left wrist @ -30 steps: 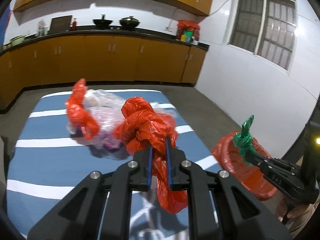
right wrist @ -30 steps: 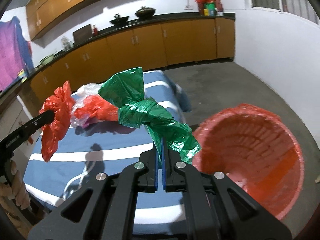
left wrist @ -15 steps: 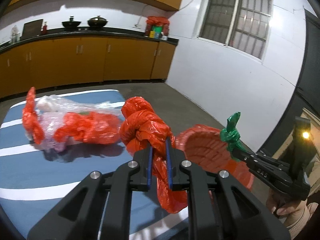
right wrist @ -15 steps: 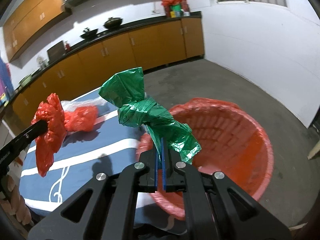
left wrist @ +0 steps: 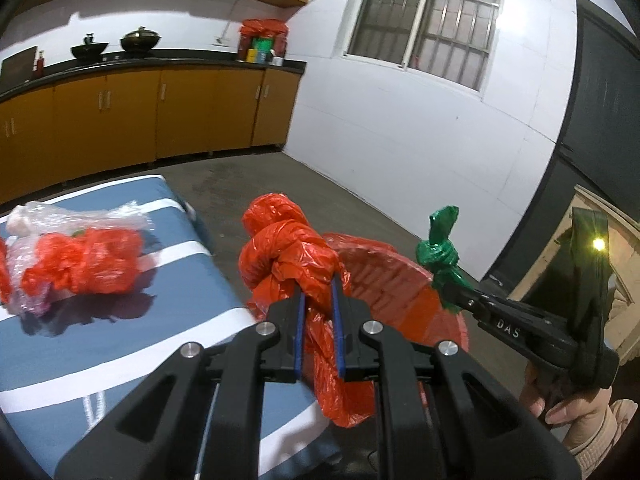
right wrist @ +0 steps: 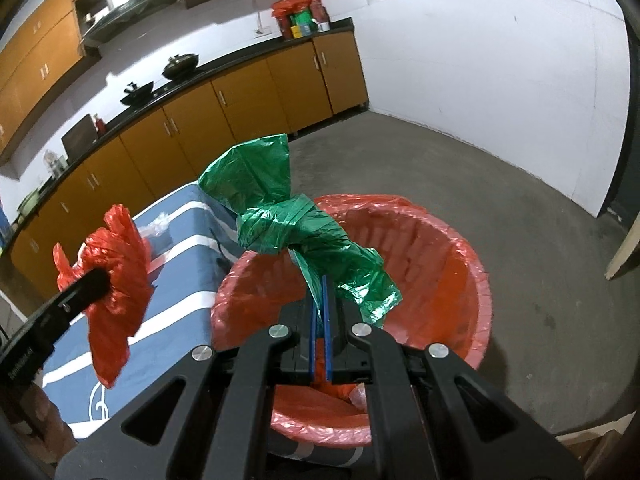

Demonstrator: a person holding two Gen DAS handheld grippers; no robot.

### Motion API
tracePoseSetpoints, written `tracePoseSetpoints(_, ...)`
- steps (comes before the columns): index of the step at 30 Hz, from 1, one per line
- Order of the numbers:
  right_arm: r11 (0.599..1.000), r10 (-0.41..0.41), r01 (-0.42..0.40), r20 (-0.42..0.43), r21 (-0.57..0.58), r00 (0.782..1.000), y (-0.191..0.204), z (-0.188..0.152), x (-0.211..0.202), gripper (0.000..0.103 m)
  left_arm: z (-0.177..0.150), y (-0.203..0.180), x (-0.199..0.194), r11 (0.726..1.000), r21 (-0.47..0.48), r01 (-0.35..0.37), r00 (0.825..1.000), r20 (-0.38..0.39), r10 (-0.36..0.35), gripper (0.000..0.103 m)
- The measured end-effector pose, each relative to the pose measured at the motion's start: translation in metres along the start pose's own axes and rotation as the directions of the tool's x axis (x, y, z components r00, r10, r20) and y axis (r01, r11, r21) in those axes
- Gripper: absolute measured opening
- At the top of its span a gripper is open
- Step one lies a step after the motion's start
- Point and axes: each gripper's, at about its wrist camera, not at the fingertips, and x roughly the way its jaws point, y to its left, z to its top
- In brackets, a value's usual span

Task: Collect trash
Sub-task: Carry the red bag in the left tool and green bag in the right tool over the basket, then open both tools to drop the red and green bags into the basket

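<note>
My left gripper (left wrist: 319,300) is shut on a knotted red plastic bag (left wrist: 288,248), held in the air at the table's right edge; it also shows in the right wrist view (right wrist: 116,276). My right gripper (right wrist: 320,284) is shut on a knotted green plastic bag (right wrist: 288,224), held over the open red-lined trash bin (right wrist: 460,248). The green bag (left wrist: 440,252) and the bin (left wrist: 384,280) also show in the left wrist view. More red and clear plastic trash (left wrist: 80,260) lies on the blue striped table (left wrist: 120,340).
The bin stands on the concrete floor (right wrist: 520,184) against the table's right side. Orange kitchen cabinets (left wrist: 160,112) run along the far wall. A white wall with a barred window (left wrist: 424,20) lies to the right. A dark door (left wrist: 608,120) stands at far right.
Both grippers have swung right with their bags, away from the table. The green bag has gone from beside the bin to above its opening. The red bag is now near the bin's rim.
</note>
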Motion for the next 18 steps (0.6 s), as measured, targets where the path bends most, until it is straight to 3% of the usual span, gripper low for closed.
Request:
tracePoseSetpoints(12,0.997,0.013,-0.013,-0.001,0.077,1.000,-0.023,0.011,0.006,0.003,0.001,-0.028,0.044,0.996,0.010,0.087,0.995,-0.059,-0.086,0.013)
tracePoseSetpoints(18,0.990,0.036,-0.033,-0.019,0.134,0.999,-0.034,0.013,0.009,0.004,-0.002,-0.029,0.065,0.996,0.000,0.092,0.991,-0.099,-0.091,0.021)
